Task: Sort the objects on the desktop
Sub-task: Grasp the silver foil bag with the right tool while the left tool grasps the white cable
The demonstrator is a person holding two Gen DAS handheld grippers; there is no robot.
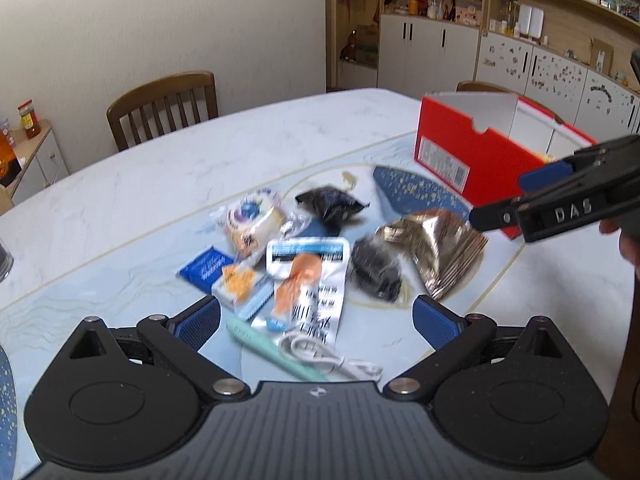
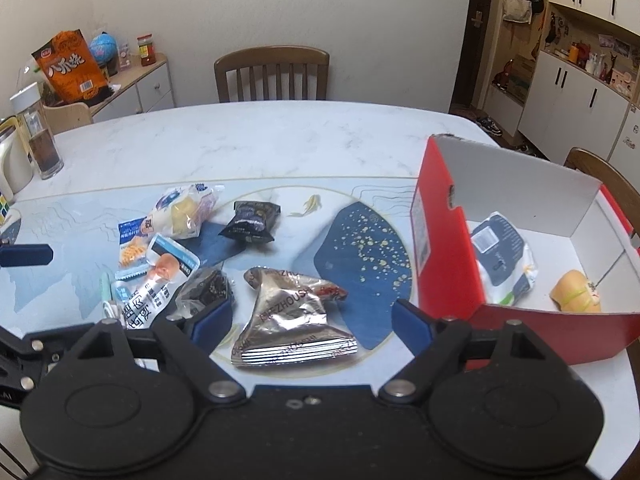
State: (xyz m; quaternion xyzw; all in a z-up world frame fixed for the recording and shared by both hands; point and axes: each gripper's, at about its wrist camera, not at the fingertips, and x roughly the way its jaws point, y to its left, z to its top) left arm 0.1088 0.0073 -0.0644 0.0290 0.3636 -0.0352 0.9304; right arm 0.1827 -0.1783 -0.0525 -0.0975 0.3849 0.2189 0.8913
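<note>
A heap of small packets lies on the table mat. My left gripper (image 1: 318,316) hangs open above a white packet with an orange picture (image 1: 308,280), a white cable (image 1: 328,356) and a green pen (image 1: 256,340), touching none of them. My right gripper (image 2: 310,316) is open just above a silver foil packet (image 2: 292,320), which lies between its blue pads without contact. A black snack packet (image 2: 250,222) and a bread packet (image 2: 180,216) lie farther back. At the right, the open red box (image 2: 444,264) holds a dark blue and white packet (image 2: 500,256) and a yellow-orange item (image 2: 576,292).
A jar (image 2: 40,136) and a kettle (image 2: 12,160) stand at the table's far left. Wooden chairs (image 2: 272,72) sit behind and to the right of the table. In the left wrist view the right gripper (image 1: 508,196) reaches in front of the red box (image 1: 472,152).
</note>
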